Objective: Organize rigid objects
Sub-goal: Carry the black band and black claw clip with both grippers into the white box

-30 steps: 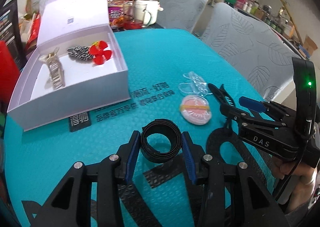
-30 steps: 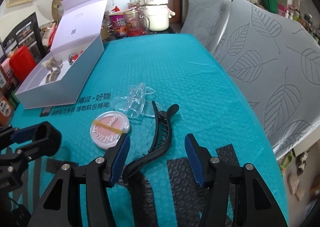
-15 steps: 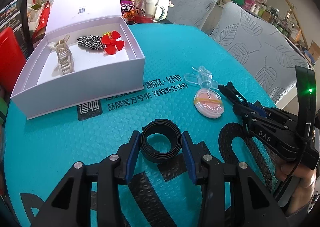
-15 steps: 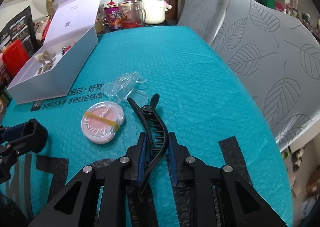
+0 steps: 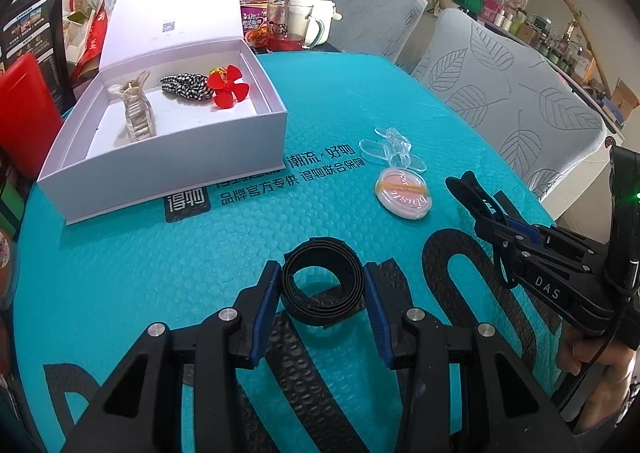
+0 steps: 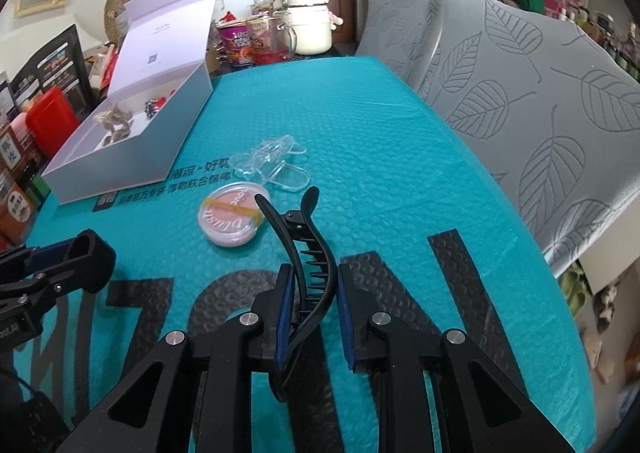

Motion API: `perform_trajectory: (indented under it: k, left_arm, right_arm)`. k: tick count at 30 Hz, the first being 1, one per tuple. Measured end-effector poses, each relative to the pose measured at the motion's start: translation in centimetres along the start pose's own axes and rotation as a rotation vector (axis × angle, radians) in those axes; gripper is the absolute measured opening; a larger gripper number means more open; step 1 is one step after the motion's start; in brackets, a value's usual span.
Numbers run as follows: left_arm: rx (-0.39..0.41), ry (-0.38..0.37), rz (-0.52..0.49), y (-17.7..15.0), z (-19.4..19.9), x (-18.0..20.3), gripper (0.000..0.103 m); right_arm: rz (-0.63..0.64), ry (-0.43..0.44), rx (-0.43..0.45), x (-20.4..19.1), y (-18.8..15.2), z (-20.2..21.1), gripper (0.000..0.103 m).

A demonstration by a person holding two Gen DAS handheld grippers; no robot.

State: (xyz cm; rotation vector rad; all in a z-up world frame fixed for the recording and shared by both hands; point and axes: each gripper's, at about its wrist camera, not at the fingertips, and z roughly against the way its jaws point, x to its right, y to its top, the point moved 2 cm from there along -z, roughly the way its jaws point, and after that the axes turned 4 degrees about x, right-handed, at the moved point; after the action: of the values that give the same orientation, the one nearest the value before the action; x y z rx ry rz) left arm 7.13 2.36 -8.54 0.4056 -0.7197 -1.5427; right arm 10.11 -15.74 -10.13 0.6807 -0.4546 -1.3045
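My left gripper (image 5: 322, 305) is shut on a black coiled band (image 5: 324, 281), which its blue pads press from both sides just above the teal mat. My right gripper (image 6: 312, 293) is shut on a black toothed hair clip (image 6: 308, 249), whose tip points forward past the pads. In the left wrist view the right gripper (image 5: 496, 223) comes in from the right with the black hair clip (image 5: 466, 187) sticking out of it. A clear hair clip (image 6: 272, 165) and a round pink blush compact (image 6: 232, 217) lie on the mat. The open white box (image 5: 168, 181) holds a beige claw clip (image 5: 136, 113), a checked scrunchie (image 5: 186, 85) and a red flower clip (image 5: 230, 89).
The box's lid (image 5: 172, 9) stands upright behind it. A white kettle (image 5: 310, 9), a glass mug (image 5: 282, 29) and a snack cup stand at the table's far end. Grey leaf-patterned chairs (image 6: 540, 93) line the right edge. A red object (image 5: 24, 109) sits left of the box.
The right gripper, open around the black hair clip a second ago, has shut on it and carried it a little forward. The left gripper has shifted slightly, still holding the band.
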Motion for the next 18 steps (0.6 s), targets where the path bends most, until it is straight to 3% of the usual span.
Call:
perform_trajectory:
  k: [7, 18]
  left_arm:
    - [0.018, 0.016, 0.012, -0.9, 1.7, -0.4, 0.041]
    - [0.042, 0.091, 0.043, -2.4, 4.2, -2.2, 0.041]
  right_arm:
    - [0.026, 0.032, 0.022, -1.6, -0.5, 1.6, 0.021]
    - [0.100, 0.151, 0.036, -5.7, -0.8, 2.7, 0.021]
